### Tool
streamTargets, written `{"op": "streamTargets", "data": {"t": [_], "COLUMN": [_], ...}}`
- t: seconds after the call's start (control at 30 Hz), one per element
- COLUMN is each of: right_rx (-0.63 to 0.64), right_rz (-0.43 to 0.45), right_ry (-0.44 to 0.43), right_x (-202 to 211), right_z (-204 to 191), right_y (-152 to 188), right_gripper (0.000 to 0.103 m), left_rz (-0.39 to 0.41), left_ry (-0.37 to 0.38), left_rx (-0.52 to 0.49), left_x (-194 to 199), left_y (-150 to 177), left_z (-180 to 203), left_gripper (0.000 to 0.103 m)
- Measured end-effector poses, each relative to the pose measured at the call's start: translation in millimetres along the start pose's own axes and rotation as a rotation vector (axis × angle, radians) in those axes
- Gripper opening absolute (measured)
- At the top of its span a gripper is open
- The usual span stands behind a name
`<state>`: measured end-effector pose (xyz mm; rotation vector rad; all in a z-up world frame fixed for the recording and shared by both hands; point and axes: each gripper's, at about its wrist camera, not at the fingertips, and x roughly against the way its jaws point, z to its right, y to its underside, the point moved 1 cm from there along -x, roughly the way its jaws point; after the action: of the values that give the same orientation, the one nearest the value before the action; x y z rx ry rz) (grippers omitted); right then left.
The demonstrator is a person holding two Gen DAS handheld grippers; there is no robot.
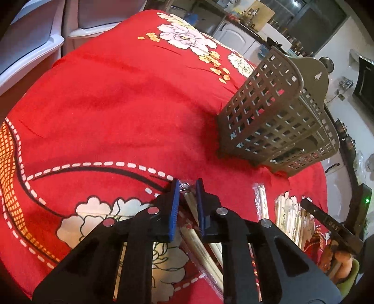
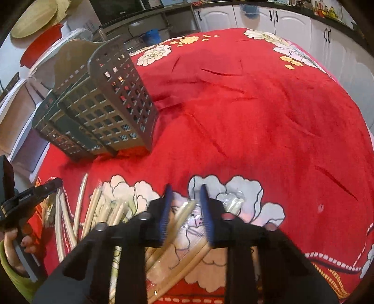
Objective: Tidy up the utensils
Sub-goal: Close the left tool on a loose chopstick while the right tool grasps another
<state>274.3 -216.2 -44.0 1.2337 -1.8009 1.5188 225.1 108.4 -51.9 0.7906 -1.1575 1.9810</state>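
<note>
A grey-brown slotted utensil basket (image 1: pixel 273 112) stands on the red flowered tablecloth (image 1: pixel 112 112); it also shows in the right wrist view (image 2: pixel 102 110) at upper left. Several pairs of wrapped pale chopsticks (image 2: pixel 102 210) lie loose on the cloth near both grippers. My left gripper (image 1: pixel 187 187) has its blue pads close around a wrapped chopstick pair (image 1: pixel 194 210) low over the cloth. My right gripper (image 2: pixel 185 191) is part open around another wrapped pair (image 2: pixel 184 212), which looks blurred. More wrapped pairs (image 1: pixel 289 215) lie to the right in the left wrist view.
The right gripper's black finger (image 1: pixel 327 224) and a hand show at the left view's right edge. White cabinets (image 2: pixel 289 18) and a kitchen counter (image 1: pixel 257 30) ring the table. White plastic drawers (image 1: pixel 28 46) stand at far left.
</note>
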Motion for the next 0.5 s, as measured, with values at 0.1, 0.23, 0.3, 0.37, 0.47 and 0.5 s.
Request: {"op": "streamTargets", "data": {"t": [0.1,0.23,0.3,0.37,0.47,0.5], "right_rx": [0.004,0.006,0.004,0.014,0.031,0.038], "right_rz": [0.016,0.049,0.072,0.094,0.134,0.148], "right_ry": [-0.023,-0.064,-0.098,-0.116,-0.149,-0.154], "right_x": [0,6,12,17,30,34], "right_z": [0,-2,-2,-3,-6,-7], "right_y": [-3,-7,-11,-14,-18,-20], "right_gripper": [0.01,0.005,0.005,0.004,0.004,0.004], "left_rz": [0.001,0.005,0.012,0.025,0.06,0.072], "left_ry": [-0.007,0.002,0.002,0.006,0.009,0.008], "left_rx": [-0.013,-0.013,-0.016,-0.019,-0.031,-0.036], "left_x": [-2,-1,1,6,19,23], "left_y": [-2,-7,-9,-11,-14,-15], "left_z": [1,0,1,1,4,5], "left_gripper": [0.005,0.003,0.002,0.001,0.001,0.001]}}
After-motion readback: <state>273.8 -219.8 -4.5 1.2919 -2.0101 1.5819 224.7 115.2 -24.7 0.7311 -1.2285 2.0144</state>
